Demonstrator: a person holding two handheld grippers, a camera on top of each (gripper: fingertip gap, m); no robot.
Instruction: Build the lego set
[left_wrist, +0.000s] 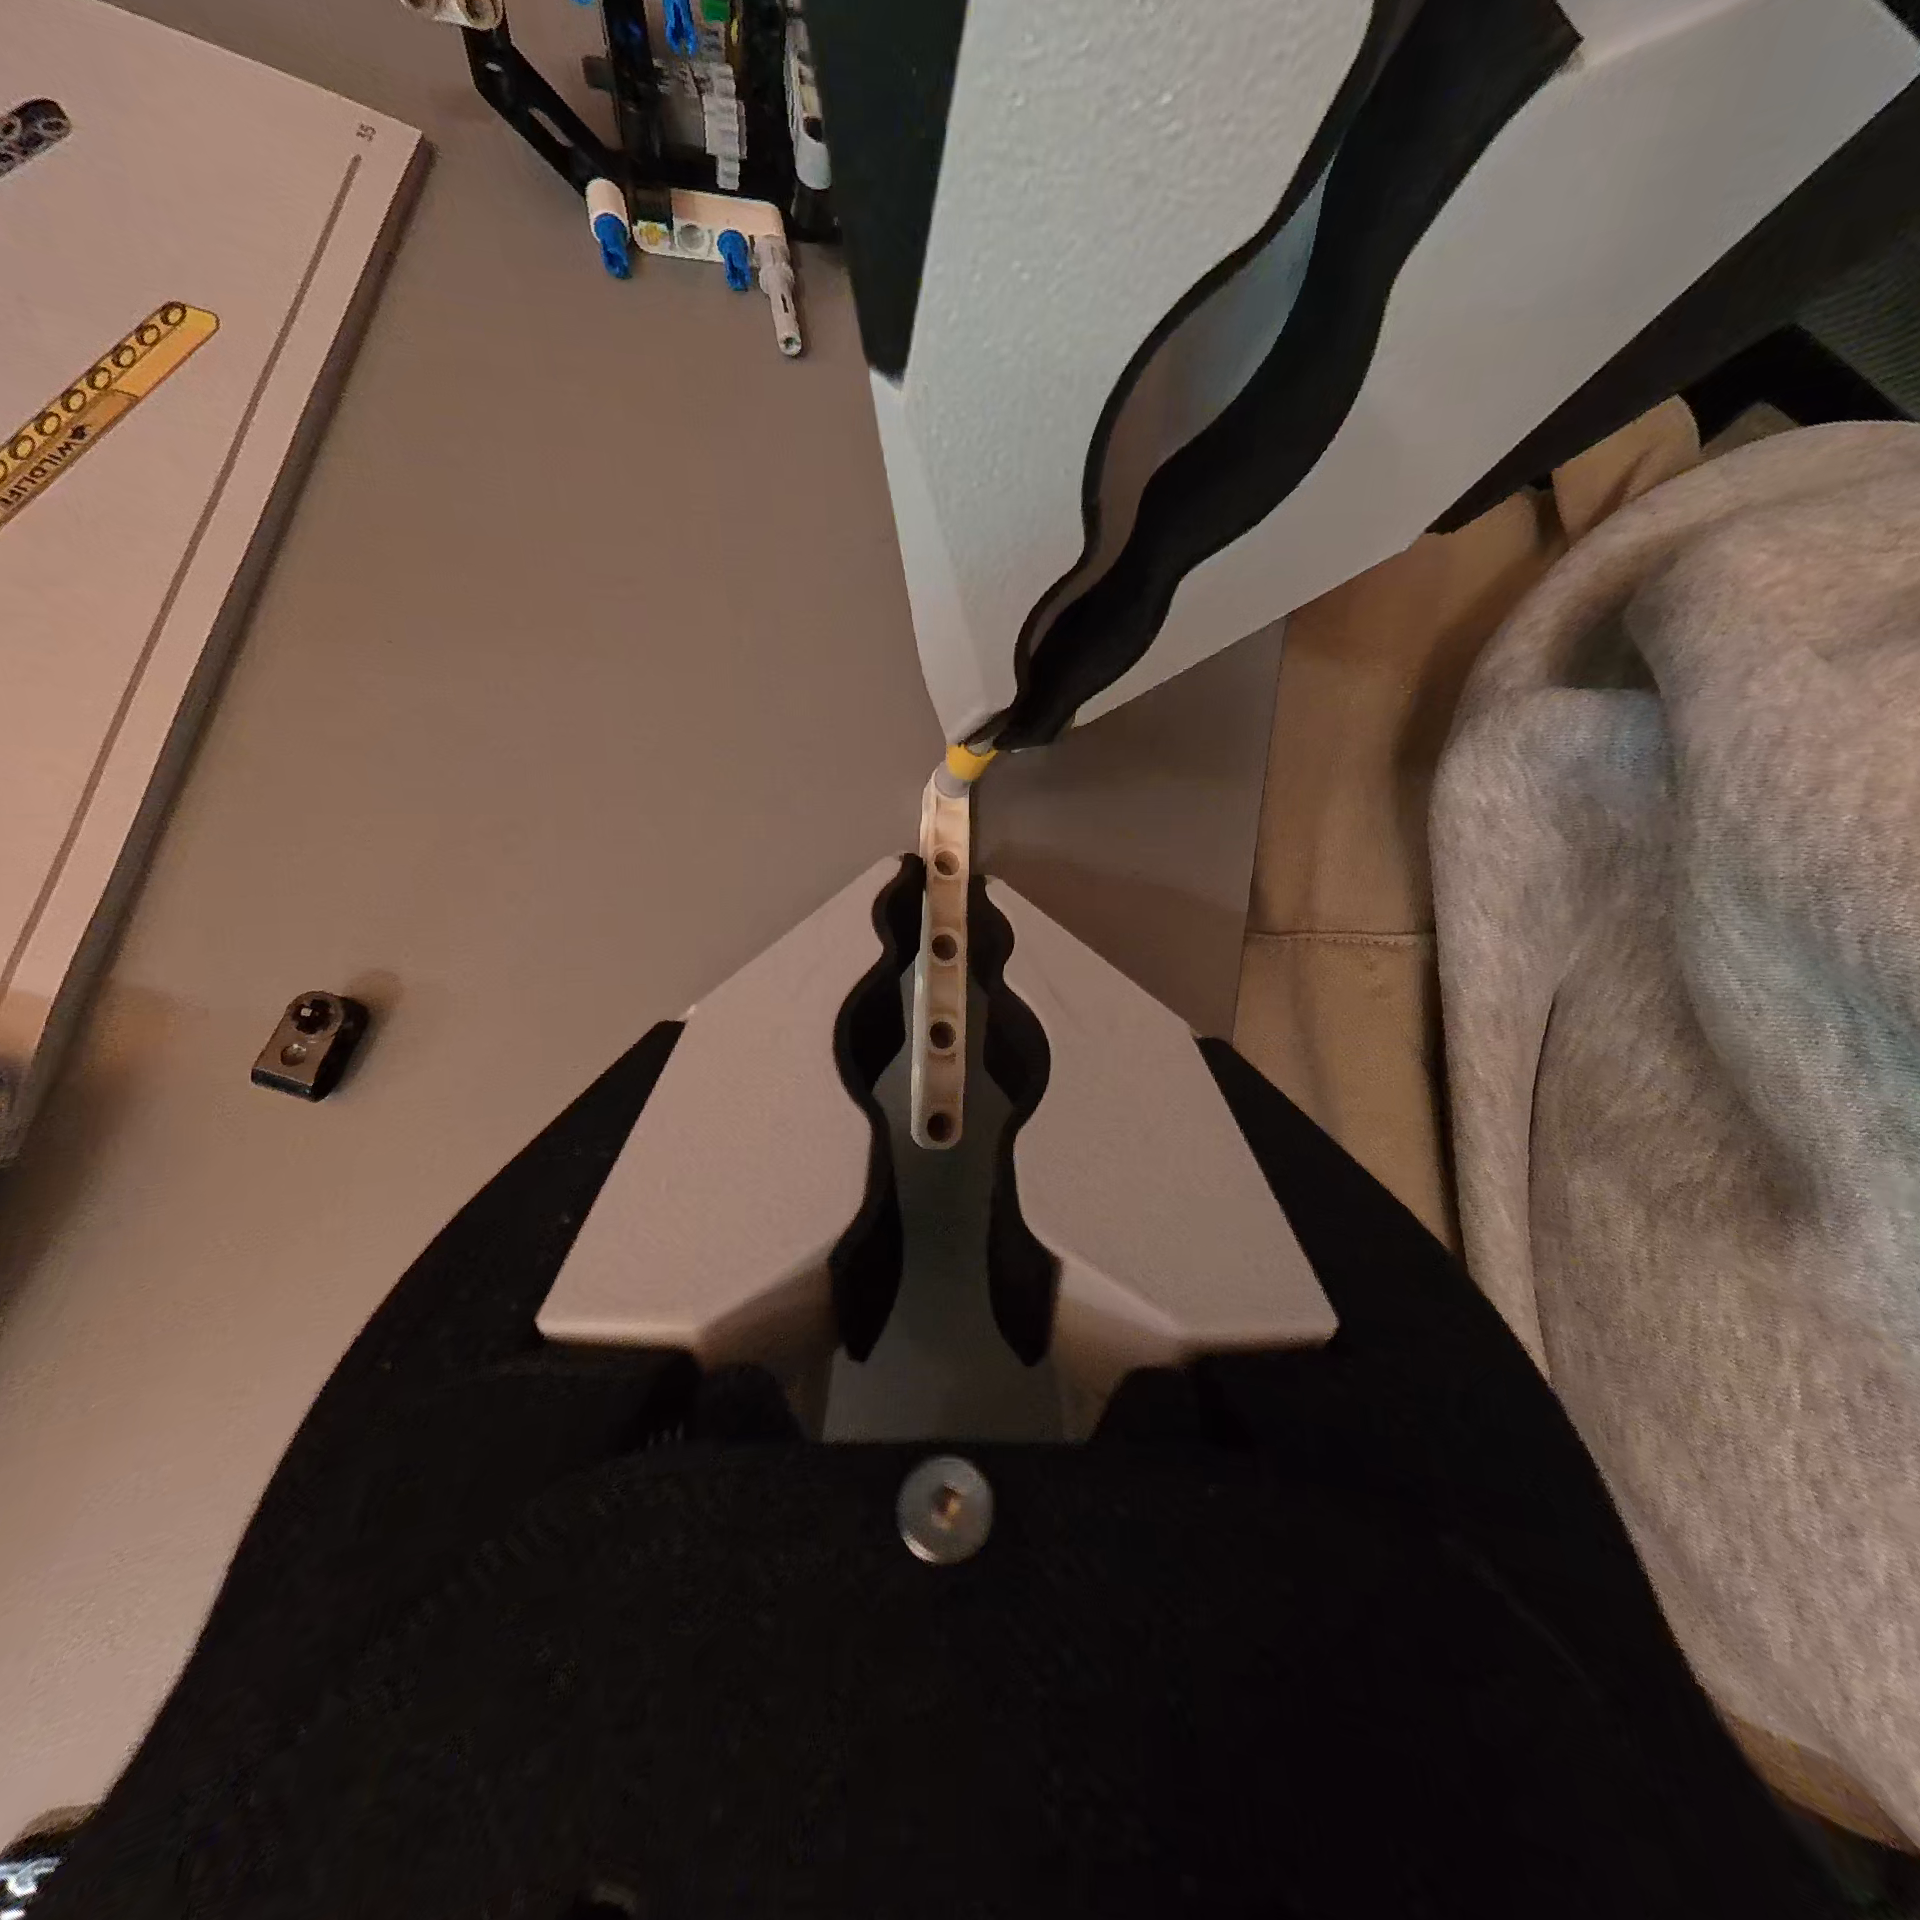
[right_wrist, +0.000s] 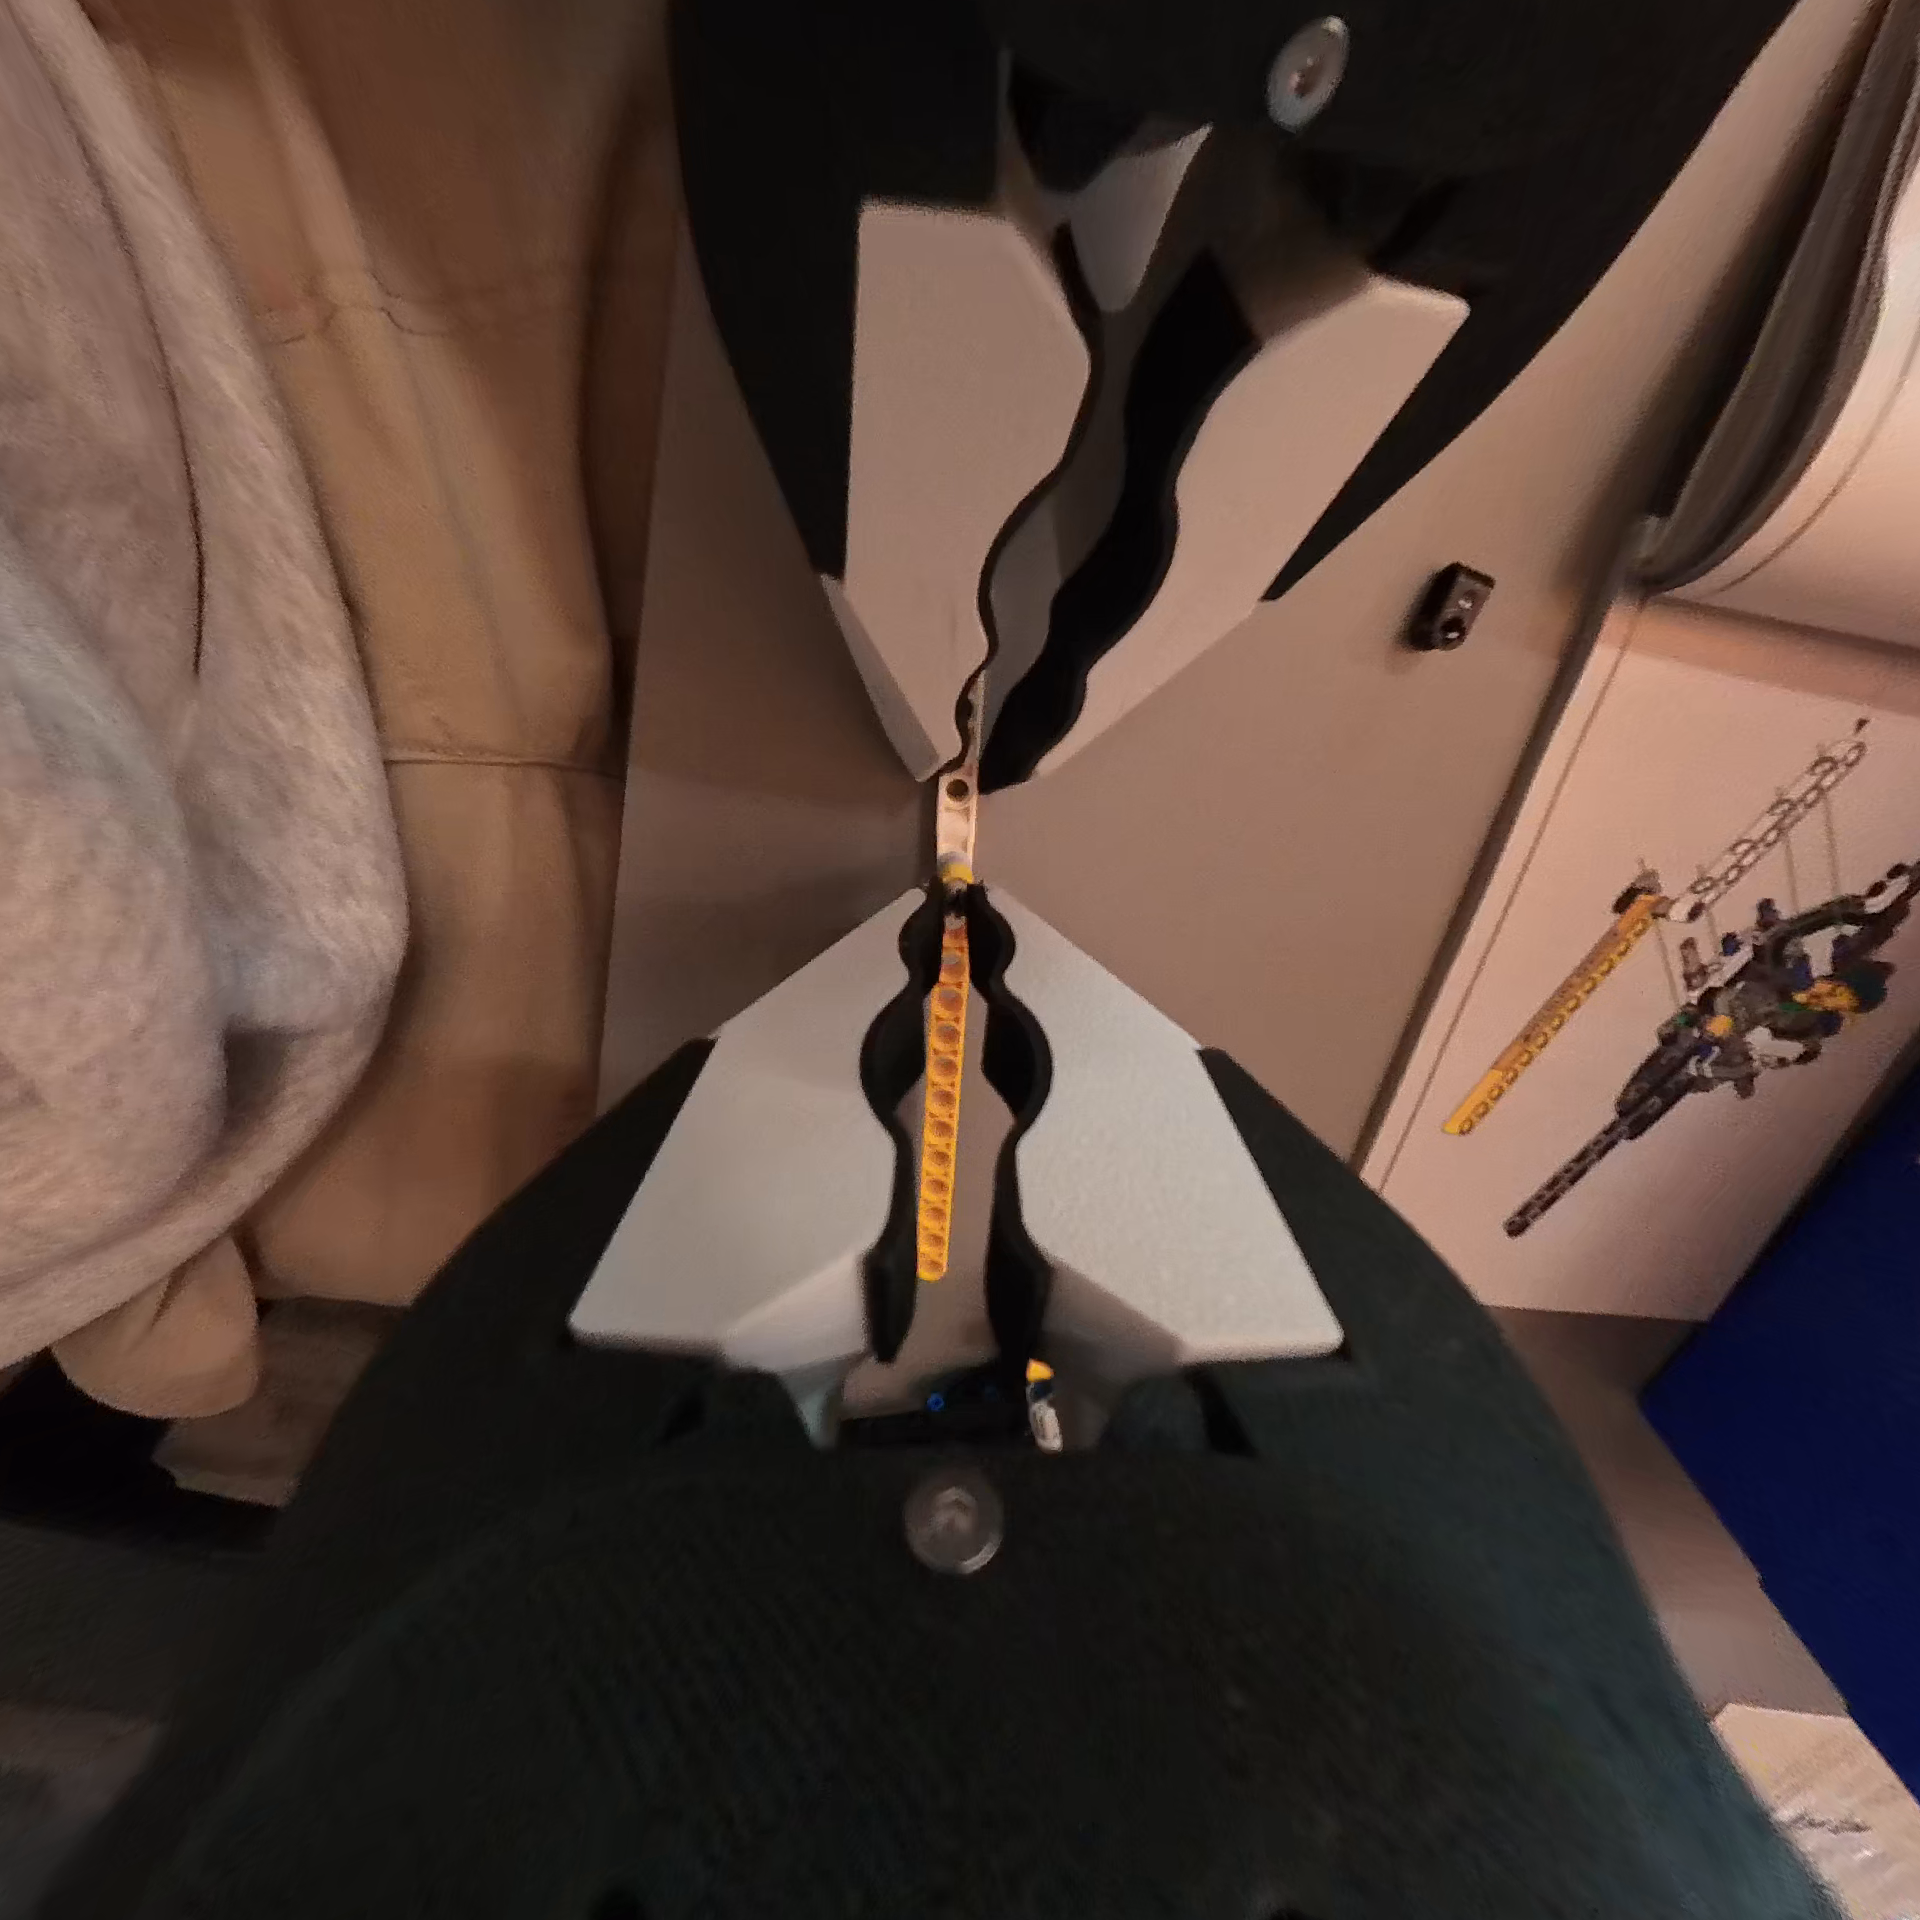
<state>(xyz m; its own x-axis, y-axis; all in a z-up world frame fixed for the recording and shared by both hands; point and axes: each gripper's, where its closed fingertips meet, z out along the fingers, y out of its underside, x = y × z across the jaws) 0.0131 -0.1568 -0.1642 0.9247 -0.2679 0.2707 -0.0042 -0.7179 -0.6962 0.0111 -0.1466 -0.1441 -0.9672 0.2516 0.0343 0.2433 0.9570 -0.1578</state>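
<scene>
Both grippers meet tip to tip above the grey desk (left_wrist: 582, 727), near its edge. Left gripper (left_wrist: 943, 883), white-fingered with black wavy pads, is clamped on a white perforated Lego beam (left_wrist: 943, 997) that runs lengthwise between its pads, one end poking out past the tips. Right gripper (right_wrist: 954, 904) — same build — is closed on a long yellow perforated Lego beam (right_wrist: 943, 1122), held the same way along its fingers. At the white beam's free end sits a small grey-and-yellow pin (left_wrist: 966, 767), right where the two beams come together; in the left wrist view the right gripper (left_wrist: 1003, 732) pinches just at that pin.

Taking the white beam as landmark: a person's light grey sweatshirt (left_wrist: 1683, 935) and tan trousers (left_wrist: 1340, 831) fill the space beyond the desk edge to its right in the left wrist view. Left of it lies the open instruction booklet (left_wrist: 187, 436), printed with a yellow beam. Far beyond it, at the back of the desk, stands the partly built black-and-white Lego model with blue pins (left_wrist: 675, 156). Left of the beam and nearer — a small black Lego connector (left_wrist: 312, 1039) lies alone on the desk.
</scene>
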